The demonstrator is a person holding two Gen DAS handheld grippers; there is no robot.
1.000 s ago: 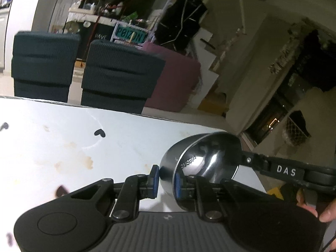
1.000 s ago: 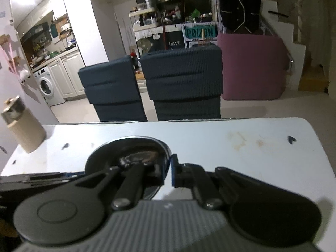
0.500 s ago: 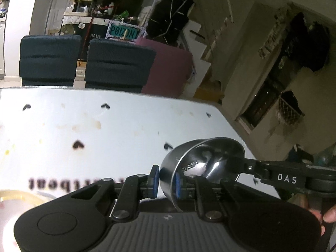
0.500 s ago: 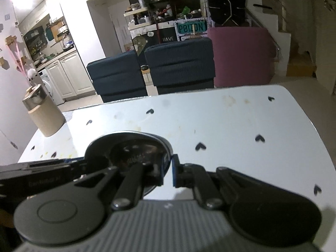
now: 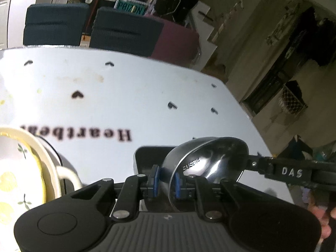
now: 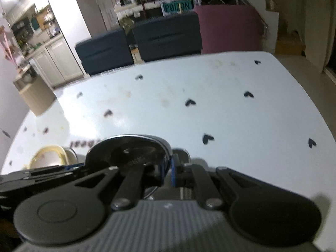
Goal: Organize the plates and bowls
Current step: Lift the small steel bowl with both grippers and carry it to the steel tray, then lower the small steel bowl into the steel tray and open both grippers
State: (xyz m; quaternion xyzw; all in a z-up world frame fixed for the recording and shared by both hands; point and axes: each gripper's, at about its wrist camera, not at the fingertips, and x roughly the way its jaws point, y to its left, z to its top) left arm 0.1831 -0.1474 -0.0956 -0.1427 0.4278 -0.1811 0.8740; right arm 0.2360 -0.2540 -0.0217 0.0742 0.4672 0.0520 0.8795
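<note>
Left fingers [image 5: 166, 180]: we find them pinching the near rim of the steel bowl [image 5: 206, 159], one blue pad inside the wall and one outside.
Right fingers [image 6: 167, 173]: we find them pressed onto the opposite rim of the same bowl [image 6: 128, 153], pads almost meeting across the thin metal.
Bowl position: held between both grippers, tilted, above a dark container [image 5: 151, 157] that sits on the surface [image 5: 147, 96]; we cannot tell whether it touches that container.
Step in hand: we judge this a two-handed carry of the bowl toward its resting place.
Next move: in our judgement it calls for levelling the bowl, setting it down squarely, then freeing both grips without tipping it.
Count, steel bowls: one.
Count, cream floral dishes [image 5: 23, 174]: one in view, beside the grippers on the left; plate or bowl we cannot say.
Count, dark containers: one.
Count, tan canisters [image 6: 34, 96]: one, at the far left edge.
Count, chairs [image 6: 138, 40]: two, behind the surface.
</note>
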